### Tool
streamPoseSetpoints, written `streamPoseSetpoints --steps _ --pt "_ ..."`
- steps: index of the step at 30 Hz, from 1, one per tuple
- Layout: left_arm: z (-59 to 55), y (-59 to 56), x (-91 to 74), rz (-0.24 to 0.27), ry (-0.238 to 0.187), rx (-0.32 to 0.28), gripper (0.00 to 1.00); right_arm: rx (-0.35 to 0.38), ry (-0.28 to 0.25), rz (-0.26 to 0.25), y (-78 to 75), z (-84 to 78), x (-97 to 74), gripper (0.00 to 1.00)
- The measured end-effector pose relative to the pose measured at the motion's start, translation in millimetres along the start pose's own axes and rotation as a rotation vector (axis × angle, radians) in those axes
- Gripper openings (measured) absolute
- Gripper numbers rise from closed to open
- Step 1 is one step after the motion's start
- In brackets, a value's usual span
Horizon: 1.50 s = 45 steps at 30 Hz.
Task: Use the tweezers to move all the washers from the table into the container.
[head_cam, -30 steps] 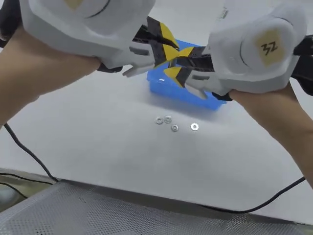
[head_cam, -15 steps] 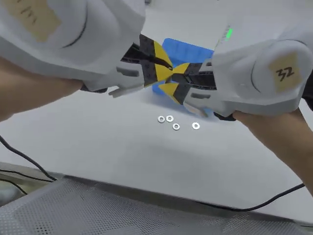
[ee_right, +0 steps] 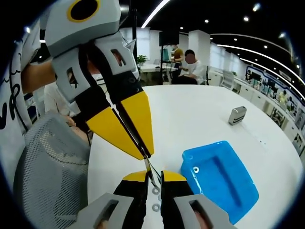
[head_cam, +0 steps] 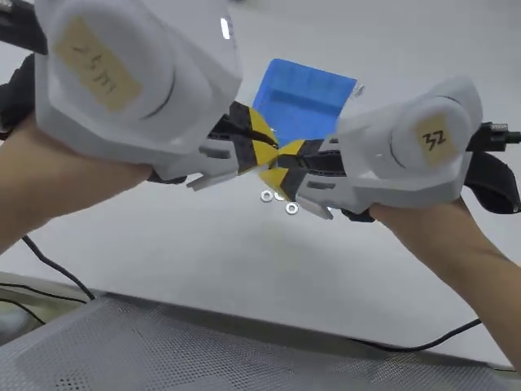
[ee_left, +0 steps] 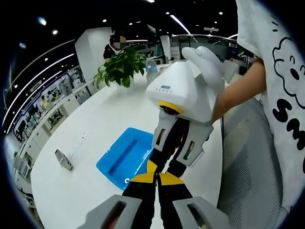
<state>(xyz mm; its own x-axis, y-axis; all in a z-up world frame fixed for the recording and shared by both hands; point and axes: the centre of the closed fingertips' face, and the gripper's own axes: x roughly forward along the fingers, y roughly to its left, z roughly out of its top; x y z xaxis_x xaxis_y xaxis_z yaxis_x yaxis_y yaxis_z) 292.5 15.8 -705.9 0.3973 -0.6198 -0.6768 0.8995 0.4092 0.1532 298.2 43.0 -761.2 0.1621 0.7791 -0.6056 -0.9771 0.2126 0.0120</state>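
While left gripper and right gripper jaws pinch thin tweezers | washers (flat rings)

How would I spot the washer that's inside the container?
Start at the white table and find the blue tray on it. One small silver ring lies inside the tray near a corner; the other washers lie on bare table.
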Motion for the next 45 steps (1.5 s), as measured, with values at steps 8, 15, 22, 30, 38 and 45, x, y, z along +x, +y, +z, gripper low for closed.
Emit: streamPoseSetpoints --steps 8,15,22,30,38,45 --pt "-9.1 1.1 3.4 -0.016 0.026 -0.010 0.00 0.022 0.007 0.017 0.6 -5.9 8.9 0.06" --pt "-9.5 -1.0 5.3 -0.023 0.034 -0.010 0.00 0.025 0.012 0.014 0.8 -8.5 11.2 0.06" --pt "-9.4 1.8 6.1 -0.023 0.034 -0.044 0.00 0.051 0.005 0.019 0.0 -9.8 12.8 0.06" --pt "-8.2 4.9 9.2 -0.035 0.039 -0.042 0.00 0.031 0.011 0.008 0.8 -10.5 11.8 0.04" --pt "-2.6 1.3 6.5 -0.035 0.051 0.003 0.00 -0.021 0.029 -0.020 1.5 -4.6 5.4 0.03" --pt "11.9 5.3 -4.0 -0.023 0.023 0.025 0.00 -0.046 0.015 -0.041 -3.2 9.4 -7.8 0.03"
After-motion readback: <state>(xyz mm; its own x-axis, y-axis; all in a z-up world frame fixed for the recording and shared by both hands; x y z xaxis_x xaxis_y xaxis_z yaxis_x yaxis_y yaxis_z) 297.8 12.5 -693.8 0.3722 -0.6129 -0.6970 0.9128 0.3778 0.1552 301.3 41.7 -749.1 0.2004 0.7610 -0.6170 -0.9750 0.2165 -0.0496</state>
